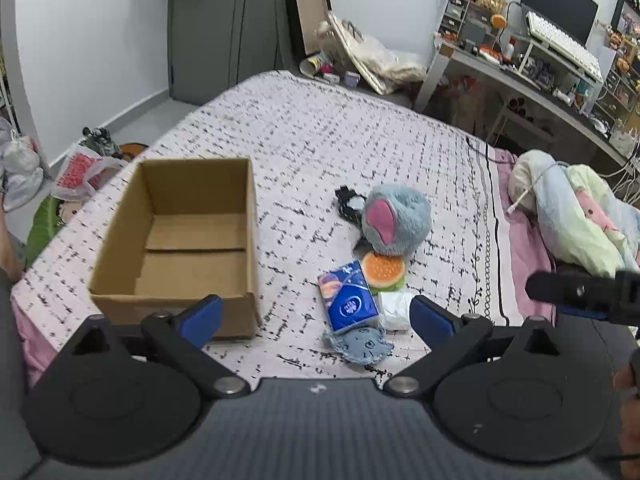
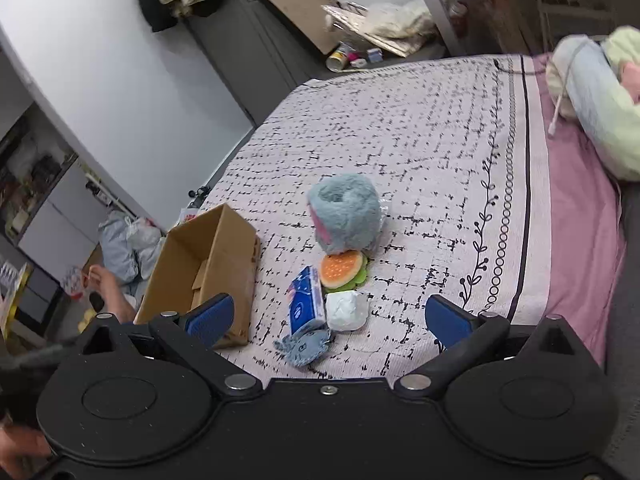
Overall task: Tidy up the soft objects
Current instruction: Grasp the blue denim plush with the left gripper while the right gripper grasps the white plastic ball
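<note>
An open, empty cardboard box [image 1: 192,240] [image 2: 208,268] sits on the patterned bedspread. To its right lie a blue-grey plush [image 1: 396,218] [image 2: 346,216], a burger-shaped squishy [image 1: 382,270] [image 2: 342,270], a blue tissue pack [image 1: 348,300] [image 2: 306,302], a white soft packet [image 1: 396,310] [image 2: 346,312] and a small blue-grey fabric piece [image 1: 362,344] [image 2: 306,344]. My left gripper [image 1: 316,316] hangs open above the bed's near edge, holding nothing. Over the same pile my right gripper [image 2: 330,318] is open too. The right gripper's tip [image 1: 580,292] shows at the left wrist view's right edge.
A rolled pastel blanket [image 1: 576,216] [image 2: 600,100] lies on the pink sheet at the right. A cluttered desk [image 1: 540,64] with a monitor stands beyond the bed. Bags [image 1: 80,172] and clutter lie on the floor left of the bed. A small black item [image 1: 348,202] sits behind the plush.
</note>
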A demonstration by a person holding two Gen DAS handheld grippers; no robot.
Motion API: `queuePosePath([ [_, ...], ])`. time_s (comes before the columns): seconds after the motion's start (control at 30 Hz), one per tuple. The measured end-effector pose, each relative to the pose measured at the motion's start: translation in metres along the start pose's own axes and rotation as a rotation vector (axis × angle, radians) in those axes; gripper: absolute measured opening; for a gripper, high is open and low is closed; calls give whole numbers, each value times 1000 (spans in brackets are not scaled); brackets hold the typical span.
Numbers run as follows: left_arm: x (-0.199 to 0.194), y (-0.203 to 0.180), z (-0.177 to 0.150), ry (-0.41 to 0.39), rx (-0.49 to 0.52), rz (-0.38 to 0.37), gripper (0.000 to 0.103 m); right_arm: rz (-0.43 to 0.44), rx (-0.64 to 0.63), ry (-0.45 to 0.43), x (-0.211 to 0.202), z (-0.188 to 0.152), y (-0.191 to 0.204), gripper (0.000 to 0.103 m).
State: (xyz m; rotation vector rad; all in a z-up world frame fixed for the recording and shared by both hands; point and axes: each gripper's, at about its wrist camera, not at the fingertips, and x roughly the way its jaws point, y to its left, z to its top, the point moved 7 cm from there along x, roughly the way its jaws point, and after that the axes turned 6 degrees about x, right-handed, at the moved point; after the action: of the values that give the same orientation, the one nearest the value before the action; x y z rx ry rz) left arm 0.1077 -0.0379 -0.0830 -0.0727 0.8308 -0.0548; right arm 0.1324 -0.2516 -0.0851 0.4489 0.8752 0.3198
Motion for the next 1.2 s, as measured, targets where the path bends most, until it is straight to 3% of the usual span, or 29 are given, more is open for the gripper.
queuePosePath([
  [0.33, 53, -21, -11, 115, -12, -59, 94, 30, 182, 103, 49, 0, -21, 93],
  [0.57, 89, -22, -24, 205, -43, -64, 86, 39, 233, 175, 86, -14, -32, 78],
  [0.9, 134, -27, -38, 340, -89, -98, 75, 88, 282, 197, 117, -16, -41, 75],
  [1.07, 147, -27, -41, 386, -104, -107, 59, 110, 302, 232, 133, -24, -39, 75],
  [1.2, 153, -26, -40, 402, -137, -137, 41, 97, 274, 234, 147, -26, -36, 67],
])
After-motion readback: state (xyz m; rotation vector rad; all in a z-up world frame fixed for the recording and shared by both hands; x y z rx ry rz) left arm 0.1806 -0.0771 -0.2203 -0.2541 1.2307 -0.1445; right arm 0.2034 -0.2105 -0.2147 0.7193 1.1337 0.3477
